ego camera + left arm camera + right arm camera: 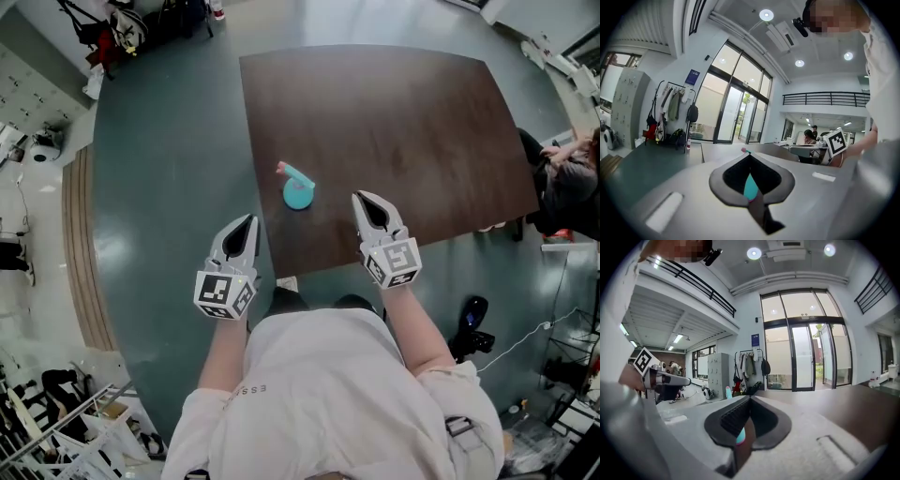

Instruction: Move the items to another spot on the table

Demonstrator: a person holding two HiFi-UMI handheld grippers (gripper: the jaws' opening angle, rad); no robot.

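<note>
Toy (298, 192) (teal, pink tip) lies untouched on the table (422, 112), near its 7 o'clock edge. Left gripper (247, 228) and right gripper (368, 206) flank it at 7 and 4 o'clock, both clamped shut and empty, likely staged for the approach.

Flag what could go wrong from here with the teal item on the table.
1. The left gripper and right gripper both have their jaws together and hold nothing. Going in like this would likely shove the teal item rather than grasp it.
2. The item sits near the left edge of the table, so a nudge from the right could slide it off onto the floor.
</note>
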